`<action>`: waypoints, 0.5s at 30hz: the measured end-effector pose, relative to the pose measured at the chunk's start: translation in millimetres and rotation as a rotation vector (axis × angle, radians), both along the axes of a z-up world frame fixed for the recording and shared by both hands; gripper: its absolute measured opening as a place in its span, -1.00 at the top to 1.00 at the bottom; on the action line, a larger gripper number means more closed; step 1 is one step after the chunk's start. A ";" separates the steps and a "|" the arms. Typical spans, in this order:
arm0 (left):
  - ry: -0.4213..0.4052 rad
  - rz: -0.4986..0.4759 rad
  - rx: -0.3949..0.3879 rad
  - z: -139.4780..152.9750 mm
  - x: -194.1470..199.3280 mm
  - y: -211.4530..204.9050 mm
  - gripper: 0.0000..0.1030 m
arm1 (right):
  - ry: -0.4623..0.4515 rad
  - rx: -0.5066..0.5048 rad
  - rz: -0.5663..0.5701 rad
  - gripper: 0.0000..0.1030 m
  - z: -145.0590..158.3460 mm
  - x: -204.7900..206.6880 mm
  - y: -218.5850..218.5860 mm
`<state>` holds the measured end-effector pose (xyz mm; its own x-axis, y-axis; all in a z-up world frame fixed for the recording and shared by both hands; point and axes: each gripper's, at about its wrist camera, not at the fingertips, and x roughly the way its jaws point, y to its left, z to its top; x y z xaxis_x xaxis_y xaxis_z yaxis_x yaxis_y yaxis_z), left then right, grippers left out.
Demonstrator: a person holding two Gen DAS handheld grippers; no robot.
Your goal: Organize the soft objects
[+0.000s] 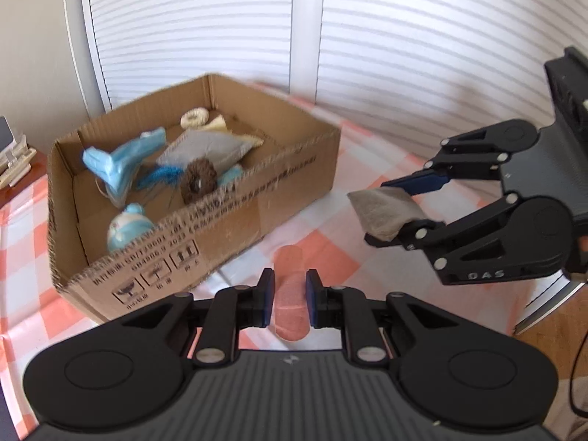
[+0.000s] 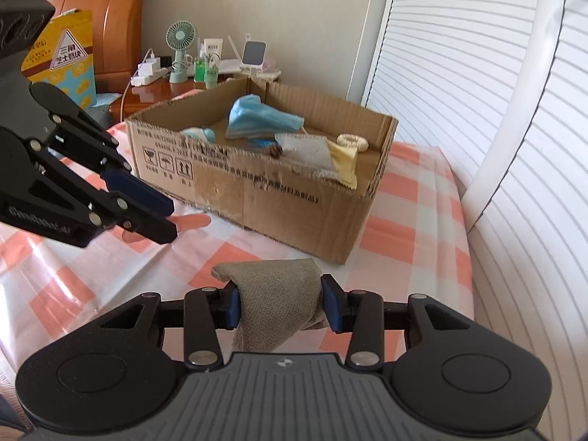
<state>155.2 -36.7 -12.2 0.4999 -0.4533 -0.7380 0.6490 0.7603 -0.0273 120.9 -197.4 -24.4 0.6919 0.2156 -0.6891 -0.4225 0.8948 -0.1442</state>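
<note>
A cardboard box [image 1: 235, 220] [image 2: 294, 198] stands on the checked tablecloth and holds several soft items: blue masks [image 1: 121, 161] [image 2: 257, 117], a grey cloth [image 1: 209, 145], a brown puff [image 1: 198, 180] and a cream scrunchie [image 1: 194, 117]. My right gripper [image 2: 281, 307] [image 1: 382, 213] is shut on a beige-grey cloth [image 2: 273, 297] [image 1: 386, 211], held above the table right of the box. My left gripper [image 1: 288, 301] [image 2: 167, 217] stands astride a pink adhesive bandage [image 1: 290, 294] [image 2: 191, 222] that lies on the cloth; its pads do not touch it.
White slatted blinds [image 1: 404, 55] close off the far side and right. A wooden nightstand [image 2: 154, 92] behind the box carries a small fan [image 2: 180, 51], bottles and chargers. The checked tablecloth [image 1: 25, 257] covers the surface around the box.
</note>
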 end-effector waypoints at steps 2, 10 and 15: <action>-0.011 -0.006 -0.014 11.2 -3.2 2.3 0.69 | -0.013 0.002 0.008 0.08 7.7 -1.9 0.6; -0.128 0.049 -0.033 56.5 8.9 9.2 0.69 | -0.076 0.005 0.026 0.08 36.5 -4.0 5.8; -0.159 0.143 -0.014 59.0 46.2 7.0 0.52 | -0.098 0.013 0.033 0.17 48.8 0.9 10.4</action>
<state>201.4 -29.6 46.8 0.6699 -0.3789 -0.6385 0.5311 0.8455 0.0556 121.7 -187.0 24.4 0.7482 0.2478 -0.6155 -0.4363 0.8826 -0.1750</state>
